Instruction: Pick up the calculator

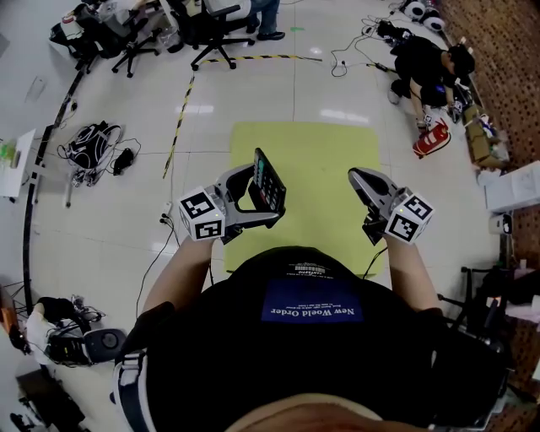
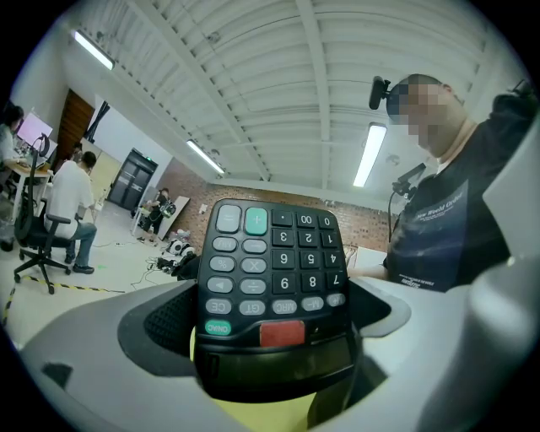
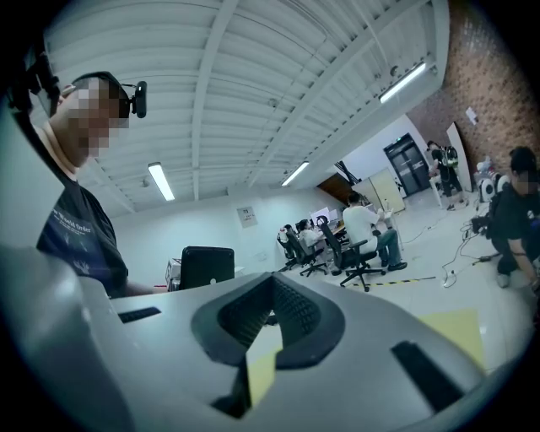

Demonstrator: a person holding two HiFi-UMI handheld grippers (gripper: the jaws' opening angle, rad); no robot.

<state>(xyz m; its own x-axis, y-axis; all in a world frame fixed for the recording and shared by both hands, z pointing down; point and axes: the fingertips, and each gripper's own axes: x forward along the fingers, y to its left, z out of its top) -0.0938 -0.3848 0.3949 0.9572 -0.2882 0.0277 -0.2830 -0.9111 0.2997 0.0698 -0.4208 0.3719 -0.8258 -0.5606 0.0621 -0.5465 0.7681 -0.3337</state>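
Observation:
A black desk calculator [image 1: 269, 181] with grey and black keys is held off the floor, standing on edge, with my left gripper [image 1: 253, 192] shut on its display end. In the left gripper view the calculator [image 2: 274, 270] fills the middle, its keypad pointing away from the camera, and the left gripper [image 2: 272, 325] clamps its lower part from both sides. My right gripper [image 1: 366, 187] hangs level with it to the right, over the yellow mat [image 1: 321, 152]. In the right gripper view the right gripper [image 3: 268, 319] has its pads together and holds nothing.
The yellow mat lies on a pale tiled floor. Office chairs [image 1: 211, 21] stand at the back, and a bag with cables [image 1: 91, 145] lies to the left. A crouching person [image 1: 426, 67] and a red fire extinguisher [image 1: 430, 139] are to the right. Another person sits at desks [image 2: 67, 202].

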